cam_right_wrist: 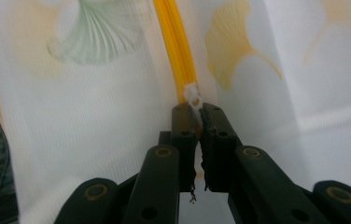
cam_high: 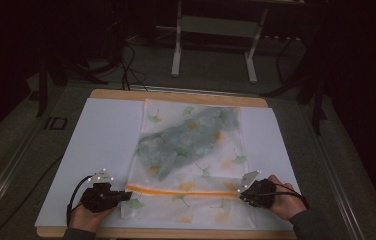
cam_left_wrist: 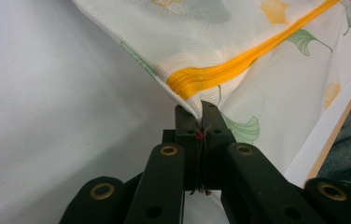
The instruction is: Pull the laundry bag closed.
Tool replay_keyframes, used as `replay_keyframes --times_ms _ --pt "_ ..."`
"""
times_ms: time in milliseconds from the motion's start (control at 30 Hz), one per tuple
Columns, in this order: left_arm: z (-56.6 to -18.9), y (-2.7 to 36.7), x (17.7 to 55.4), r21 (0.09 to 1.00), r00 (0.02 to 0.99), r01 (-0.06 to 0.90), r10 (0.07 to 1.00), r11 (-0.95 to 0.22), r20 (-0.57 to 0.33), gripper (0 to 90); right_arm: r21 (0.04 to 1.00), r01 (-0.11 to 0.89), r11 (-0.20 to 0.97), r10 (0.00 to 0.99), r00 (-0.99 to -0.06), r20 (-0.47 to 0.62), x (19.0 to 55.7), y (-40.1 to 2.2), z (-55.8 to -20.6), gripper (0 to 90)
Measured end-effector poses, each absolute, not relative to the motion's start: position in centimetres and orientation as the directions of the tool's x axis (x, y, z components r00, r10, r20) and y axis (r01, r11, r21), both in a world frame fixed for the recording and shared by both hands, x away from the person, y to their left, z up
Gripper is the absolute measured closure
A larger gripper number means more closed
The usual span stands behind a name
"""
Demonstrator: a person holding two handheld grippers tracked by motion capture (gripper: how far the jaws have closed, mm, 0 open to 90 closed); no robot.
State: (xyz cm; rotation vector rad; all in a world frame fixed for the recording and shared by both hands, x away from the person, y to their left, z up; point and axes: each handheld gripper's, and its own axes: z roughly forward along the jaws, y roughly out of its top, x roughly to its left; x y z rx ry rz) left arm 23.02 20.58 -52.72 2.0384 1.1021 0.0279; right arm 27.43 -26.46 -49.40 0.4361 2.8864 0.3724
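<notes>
Left gripper (cam_left_wrist: 199,114): fingers (cam_left_wrist: 184,122) closed on the bag fabric at the left end of the orange zipper (cam_left_wrist: 239,65), pinching the cloth just below where the zipper tape stops. The grip looks firm; the fabric is drawn into a small peak at the fingertips.

Right gripper (cam_right_wrist: 197,112): fingers (cam_right_wrist: 215,122) closed on the small white zipper pull (cam_right_wrist: 192,93), which sits at the end of the orange teeth directly ahead of the fingertips. In the high view this gripper (cam_high: 243,189) is at the right end of the zipper line, and the left gripper (cam_high: 126,195) at the opposite end.

Mesh bag (cam_high: 191,160): a white zippered bag printed with green and yellow leaves, lying flat on a white sheet (cam_high: 101,140) that covers the counter (cam_high: 176,94). It runs from near the far edge to the near edge, roughly centred. A grey-green garment (cam_high: 191,137) is already inside, in the far half of the bag.

Progress, as judged: loading appears complete, and both ends of the zipper are secured. With the pull at the right end, the zipper reads as either fully run or about to be run; whether the teeth are meshed along the length cannot be told from these views. Remaining, if the bag is open: draw the pull across to the held left end, then release both grips.
</notes>
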Motion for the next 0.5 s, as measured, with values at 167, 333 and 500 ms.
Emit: replay_keyframes --times_ms 167,333,500 --pt "-52.8 20.4 22.8 0.648 0.627 0.696 0.701 -0.309 -0.34 88.3 0.272 0.292 0.917 0.338 -0.93 -0.143 27.4 -28.2 -49.5 84.8" --pt "-52.8 20.3 22.6 0.647 0.632 0.691 0.705 -0.323 -0.323 85.0 0.294 0.312 0.903 0.359 -0.926 -0.119 27.4 -28.7 -49.8 84.2" --pt "-52.6 21.6 22.5 0.664 0.61 0.693 0.72 -0.282 -0.33 72.5 0.334 0.349 0.876 0.397 -0.914 -0.085 27.7 -29.3 -49.8 74.4"
